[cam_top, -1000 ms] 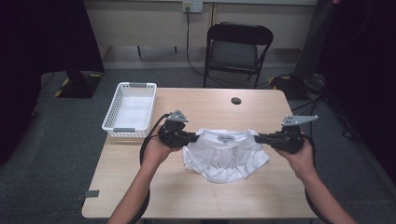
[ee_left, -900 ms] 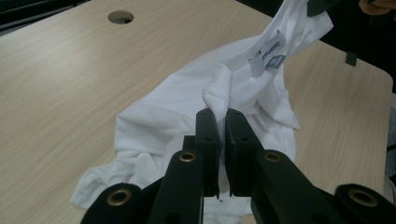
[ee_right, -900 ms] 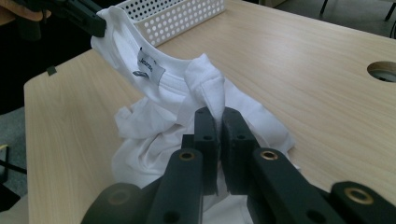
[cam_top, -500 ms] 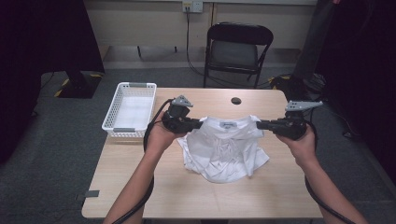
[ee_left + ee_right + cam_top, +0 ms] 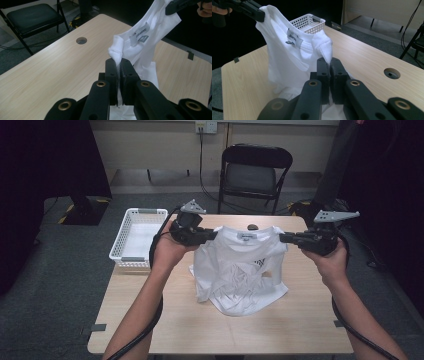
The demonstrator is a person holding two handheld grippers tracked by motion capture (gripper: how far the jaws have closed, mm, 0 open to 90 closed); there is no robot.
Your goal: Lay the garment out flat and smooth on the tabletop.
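Holding: white t-shirt (image 5: 240, 270) stretched between both grippers, collar side up, hem bunched on the surface (image 5: 150, 320)
Surface: light wood-grain top, rounded corners, one round cable hole (image 5: 81, 40) near the far edge
Room: grey carpet floor (image 5: 50, 285); black folding chair (image 5: 255, 170) just behind the surface; wall outlet (image 5: 206, 126) with a cable hanging down; dark curtains on both sides
Container: white plastic mesh basket (image 5: 137, 237) at the far-left corner of the surface, near the left hand; I see nothing in it
Left gripper (image 5: 210, 235): fingers pressed together, pinching a fold of shirt fabric at one shoulder; the left gripper view shows cloth squeezed between the two pads
Right gripper (image 5: 286, 238): fingers pressed together, pinching the other shoulder; the right gripper view shows the same clamp on a fold of cloth
Shirt position: shoulders lifted off the surface, neck label (image 5: 292, 37) facing the person, lower half crumpled and resting mid-surface
Print: dark marking (image 5: 258, 263) partly visible through the fabric, too small to read
Hands: both raised above the surface, well apart, shirt collar between them
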